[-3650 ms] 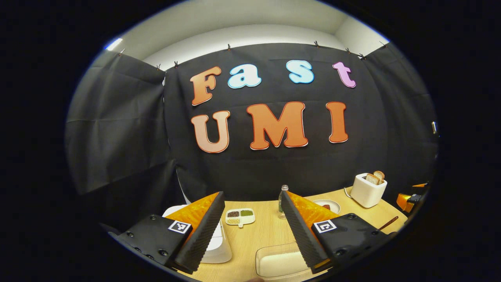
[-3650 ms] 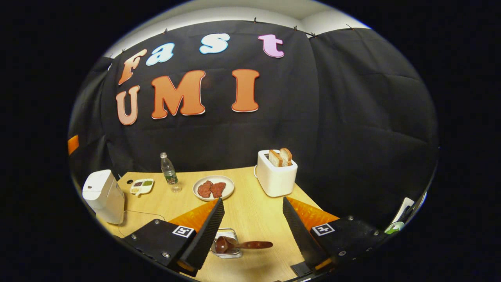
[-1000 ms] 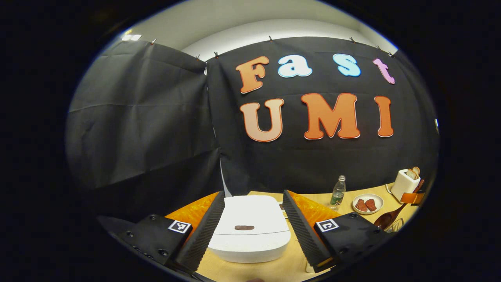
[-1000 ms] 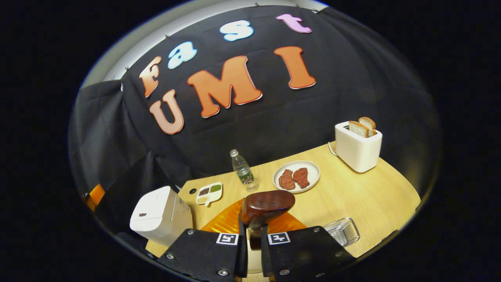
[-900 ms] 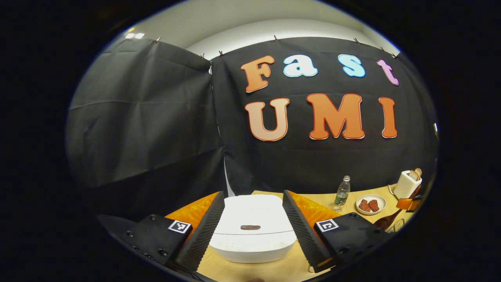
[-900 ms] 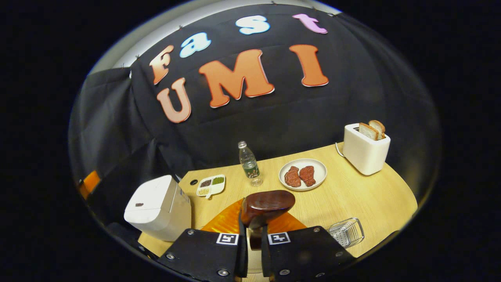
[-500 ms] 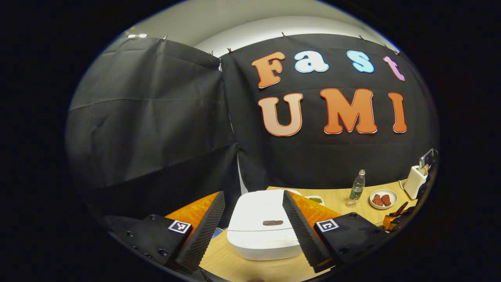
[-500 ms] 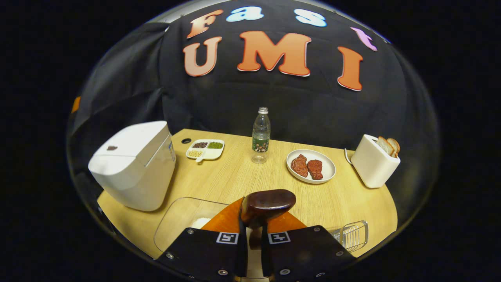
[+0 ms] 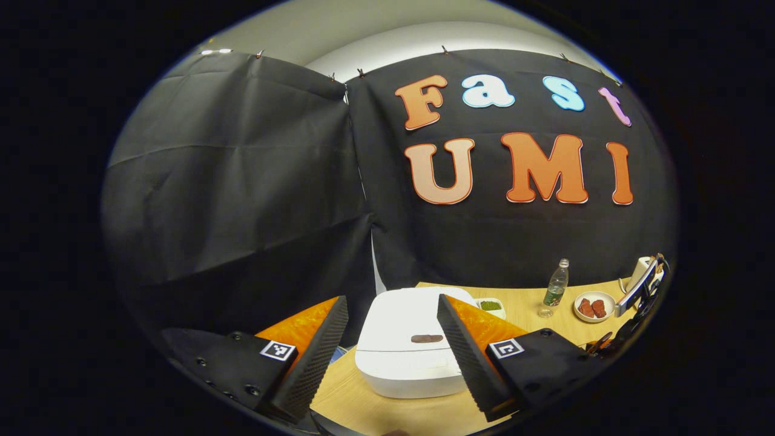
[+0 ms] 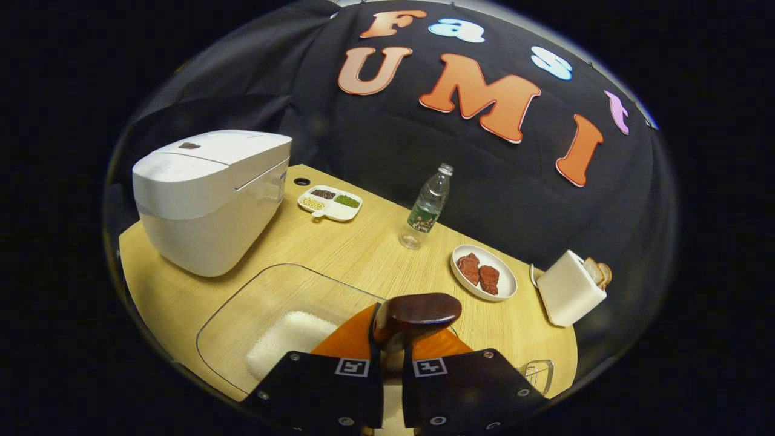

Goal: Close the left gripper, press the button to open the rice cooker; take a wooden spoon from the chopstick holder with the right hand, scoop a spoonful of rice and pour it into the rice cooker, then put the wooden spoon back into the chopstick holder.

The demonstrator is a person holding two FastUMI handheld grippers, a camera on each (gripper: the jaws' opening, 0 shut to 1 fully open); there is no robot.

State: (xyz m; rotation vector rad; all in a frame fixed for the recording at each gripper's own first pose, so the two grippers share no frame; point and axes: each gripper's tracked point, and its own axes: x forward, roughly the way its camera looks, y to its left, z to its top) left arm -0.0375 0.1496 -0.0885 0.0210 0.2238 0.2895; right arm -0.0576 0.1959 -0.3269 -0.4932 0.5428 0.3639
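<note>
Seemingly lidded, the rice cooker [image 9: 412,351] sits just ahead between the left gripper's [image 9: 392,357] spread fingers, while the right gripper [image 10: 390,387] pinches the wooden spoon [image 10: 415,315] above the rice [image 10: 284,342].

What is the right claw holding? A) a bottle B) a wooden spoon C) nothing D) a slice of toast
B: in the right gripper view the right claw is shut on the spoon, whose dark bowl sticks up above the fingers, over the rice container.
</note>
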